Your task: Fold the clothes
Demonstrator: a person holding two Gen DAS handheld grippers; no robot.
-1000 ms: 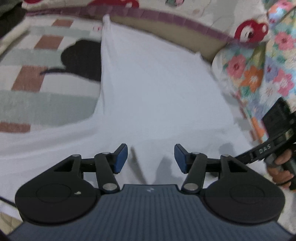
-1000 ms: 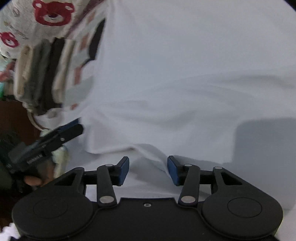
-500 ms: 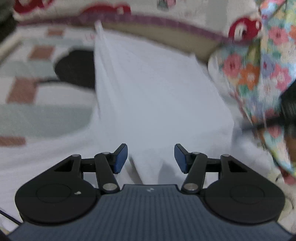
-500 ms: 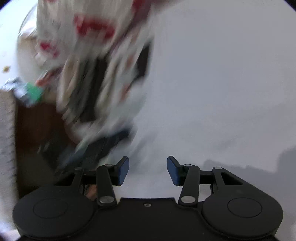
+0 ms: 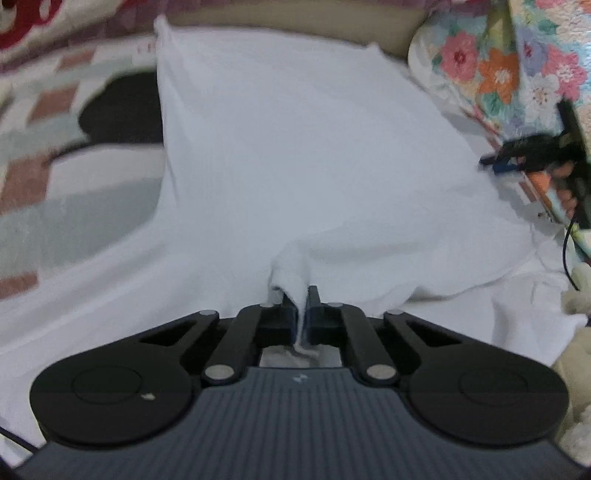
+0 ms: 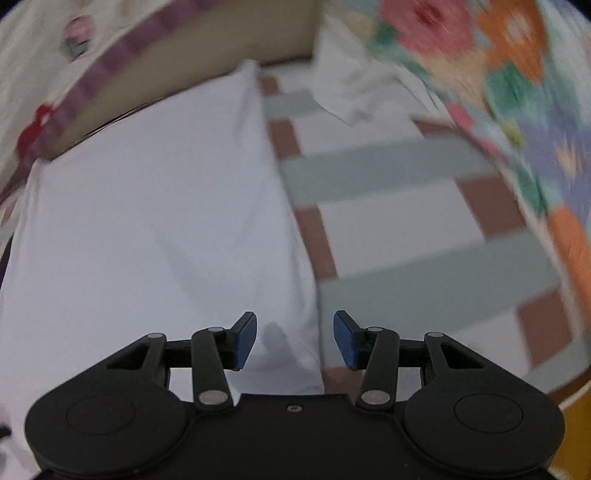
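Left tool (image 5: pixel 302 306): clamped on a bunched ridge of the white garment (image 5: pixel 295 155), cloth pinched between the pads at the garment's near edge. Right tool (image 6: pixel 293 339): fingers apart, nothing between them, hovering over the garment's right side edge.

Garment is spread on the bed over a checked bedsheet (image 6: pixel 399 206), long axis running away from both tools toward the far edge of the bed, where a tan headboard (image 5: pixel 295 16) sits. Floral quilt (image 6: pixel 517 92) bunched along the bed's right side.

Key relation: in the right wrist view the garment's right edge runs straight ahead, passing between the open fingers, slightly left of centre. Right tool is the nearer one to that edge; left is already committed.

Likely next step, my read: right tool drops and closes on that edge level with the left's grip, so both can lift and fold toward the far edge.

Frames are motion-blurred, so edge position is approximate.
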